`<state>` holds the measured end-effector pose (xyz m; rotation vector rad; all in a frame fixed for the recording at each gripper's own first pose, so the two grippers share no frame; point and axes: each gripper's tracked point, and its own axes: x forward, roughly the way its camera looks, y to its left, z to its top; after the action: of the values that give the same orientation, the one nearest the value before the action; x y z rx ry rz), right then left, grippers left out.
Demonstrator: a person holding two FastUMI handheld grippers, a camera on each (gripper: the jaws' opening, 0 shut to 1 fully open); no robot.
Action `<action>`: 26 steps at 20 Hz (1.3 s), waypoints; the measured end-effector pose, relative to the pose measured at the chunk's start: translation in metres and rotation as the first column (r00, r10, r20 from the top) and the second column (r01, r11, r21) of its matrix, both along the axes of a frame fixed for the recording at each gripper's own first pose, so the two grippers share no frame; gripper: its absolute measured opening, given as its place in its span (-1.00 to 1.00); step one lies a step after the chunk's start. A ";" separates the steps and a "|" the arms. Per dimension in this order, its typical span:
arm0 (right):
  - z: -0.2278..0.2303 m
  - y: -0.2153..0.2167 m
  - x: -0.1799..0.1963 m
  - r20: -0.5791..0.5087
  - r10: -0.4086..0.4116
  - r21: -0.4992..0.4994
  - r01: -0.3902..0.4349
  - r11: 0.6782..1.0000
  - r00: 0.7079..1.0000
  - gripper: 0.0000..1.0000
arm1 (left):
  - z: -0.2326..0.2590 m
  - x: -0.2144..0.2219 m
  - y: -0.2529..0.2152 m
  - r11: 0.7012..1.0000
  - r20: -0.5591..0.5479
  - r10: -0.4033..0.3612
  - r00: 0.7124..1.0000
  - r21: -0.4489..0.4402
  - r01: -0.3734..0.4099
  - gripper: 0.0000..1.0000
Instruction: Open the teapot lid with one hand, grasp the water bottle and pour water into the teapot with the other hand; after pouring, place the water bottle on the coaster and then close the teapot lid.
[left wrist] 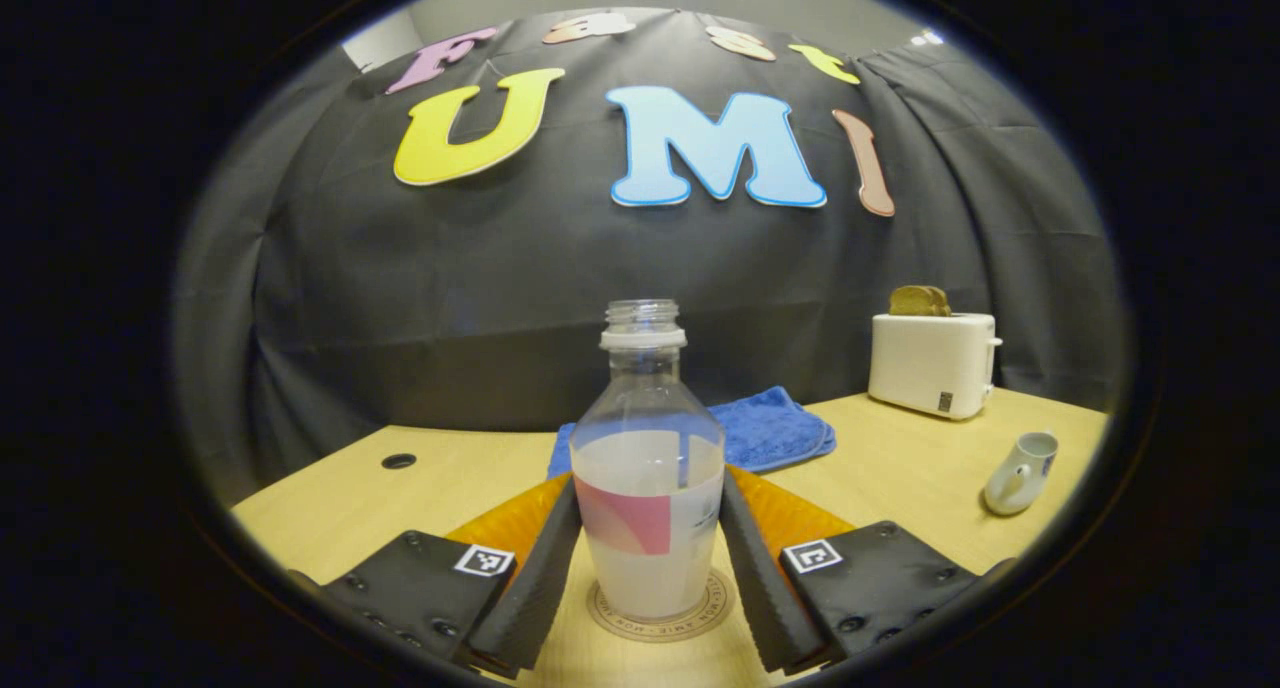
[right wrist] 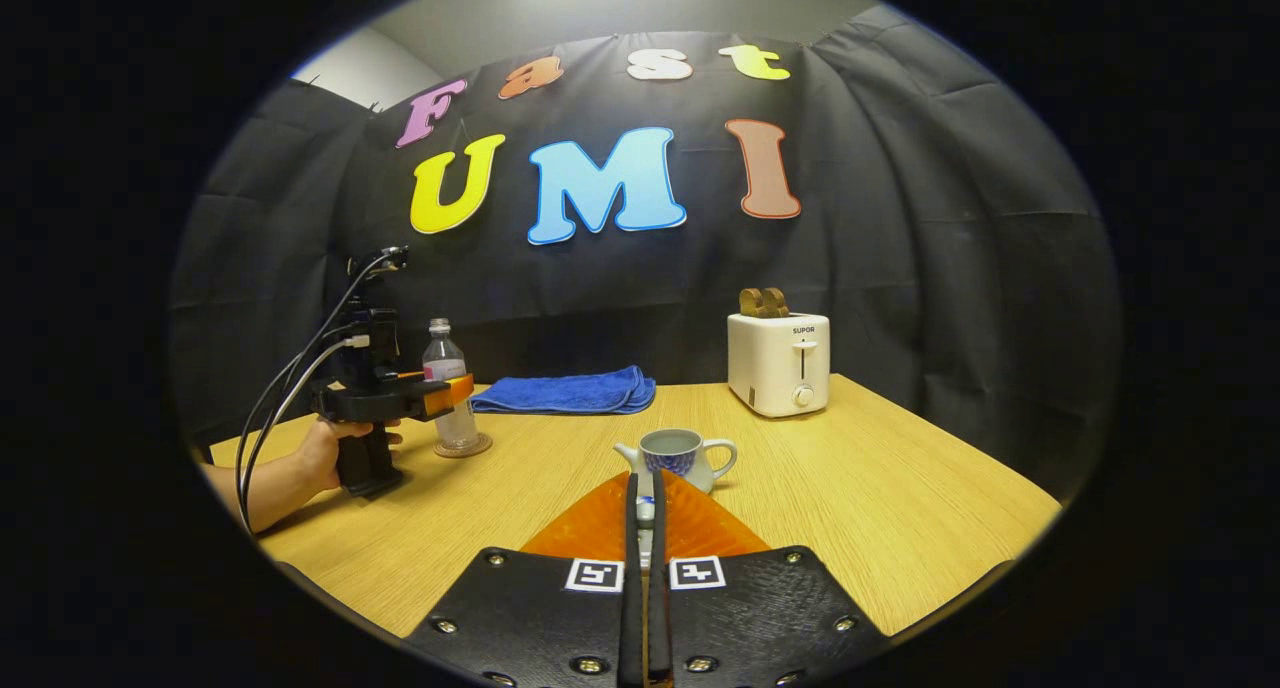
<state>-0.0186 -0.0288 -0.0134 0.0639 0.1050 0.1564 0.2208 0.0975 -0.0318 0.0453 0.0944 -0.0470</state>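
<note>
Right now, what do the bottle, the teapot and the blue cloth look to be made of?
Bottle: clear, thin plastic by the look of it; liquid shows through, ribbed threaded neck. Teapot: likely glazed ceramic; glossy white with a blue pattern. Cloth: soft, fuzzy fabric, perhaps microfibre; it lies in limp folds.

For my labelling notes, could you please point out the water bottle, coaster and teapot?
water bottle [left wrist: 648, 488], left gripper view, on its body.
coaster [left wrist: 612, 620], left gripper view, bare rim.
teapot [right wrist: 677, 461], right gripper view, on its body.

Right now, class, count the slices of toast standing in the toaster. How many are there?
2. Both slices stand side by side in the top of the white toaster, at the table's far right. Anything deeper in the slots is hidden.
</note>
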 end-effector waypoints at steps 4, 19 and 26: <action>0.002 -0.001 -0.001 0.002 -0.003 -0.003 0.003 1.000 1.000 -0.95 | 0.012 -0.004 -0.001 1.000 0.030 0.005 1.000 0.003 -0.005 0.94; 0.017 0.010 -0.015 0.028 0.013 -0.014 -0.013 1.000 1.000 -0.95 | 0.026 -0.049 -0.001 1.000 0.052 0.020 0.998 -0.020 -0.019 0.94; 0.030 0.007 0.004 0.061 0.000 -0.015 0.001 1.000 0.998 -0.95 | 0.031 -0.101 -0.001 0.996 0.037 0.038 0.999 -0.079 -0.035 0.94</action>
<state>-0.0146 -0.0220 0.0170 0.0445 0.0455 0.1568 0.1197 0.0962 -0.0005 -0.0336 0.0544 -0.0136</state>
